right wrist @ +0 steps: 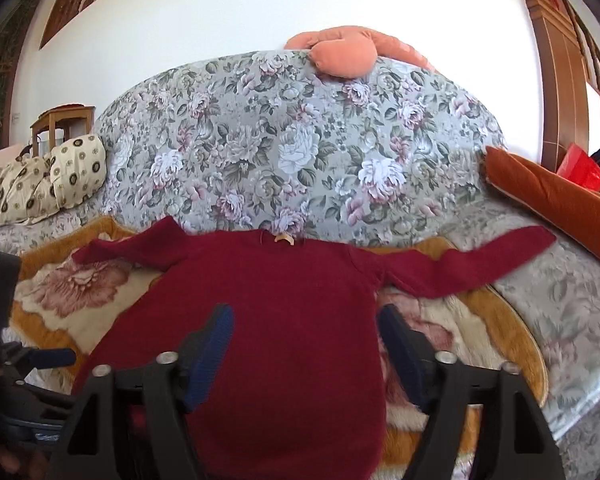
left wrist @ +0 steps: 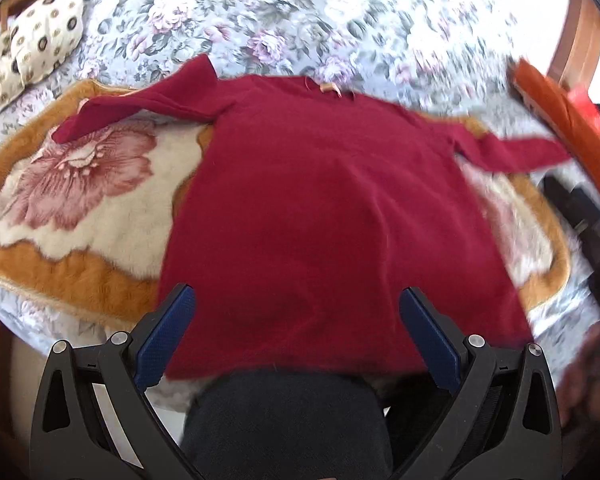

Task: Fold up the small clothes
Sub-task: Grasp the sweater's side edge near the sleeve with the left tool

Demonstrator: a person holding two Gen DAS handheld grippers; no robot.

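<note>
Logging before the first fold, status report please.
Both tongs, left and right, open, empty. Sweater flat on blanket, sleeves out. Nothing blocking.

From the left wrist we look steeply down over the sofa seat, the left hand-held gripper [left wrist: 296, 336] framing the bottom of the view, its fingers [left wrist: 166, 338] wide apart. We sit close above the sweater [left wrist: 320, 208], whose hem fills the lower middle.

From the right wrist we look more level, toward the sofa back [right wrist: 300, 140] and the white wall behind it, with the right hand-held gripper [right wrist: 304, 348] low in the frame. We sit near the hem here too, a little lower.

Both views share the sweater, the fleece blanket [left wrist: 88, 220] [right wrist: 60, 300], the spotted pillow [left wrist: 40, 36] [right wrist: 76, 164] on the left and the orange bolster [left wrist: 560, 120] [right wrist: 548, 196] on the right.
</note>
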